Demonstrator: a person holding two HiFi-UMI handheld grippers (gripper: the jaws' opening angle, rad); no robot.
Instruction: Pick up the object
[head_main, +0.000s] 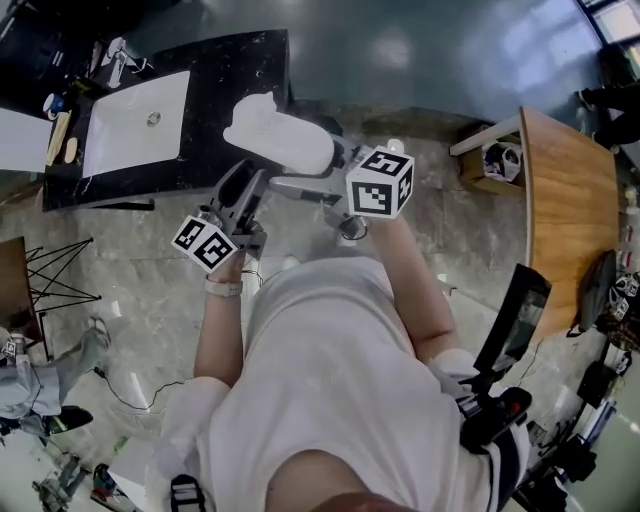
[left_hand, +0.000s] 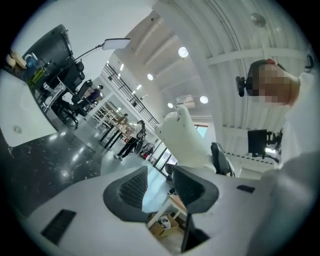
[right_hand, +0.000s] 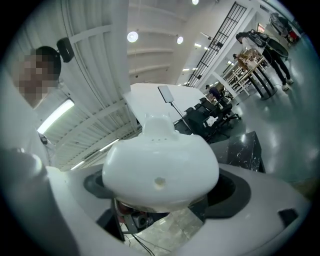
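The object is a smooth white rounded plastic piece (head_main: 279, 134) held in the air over the floor. My right gripper (head_main: 335, 165), with its marker cube (head_main: 381, 181), is shut on it. In the right gripper view the white piece (right_hand: 160, 167) fills the space between the dark jaw pads (right_hand: 235, 192). My left gripper (head_main: 237, 196) hangs just below and left of the piece without touching it. It is open, with only air between its ribbed pads (left_hand: 132, 187). From the left gripper view the white piece (left_hand: 184, 139) shows beyond the jaws.
A black counter (head_main: 230, 80) with a white sink (head_main: 135, 120) stands ahead on the left. A curved wooden desk (head_main: 565, 200) and a black office chair (head_main: 512, 320) are on the right. Marble floor (head_main: 150, 290) lies below. Another person's leg (head_main: 60, 370) is at the left.
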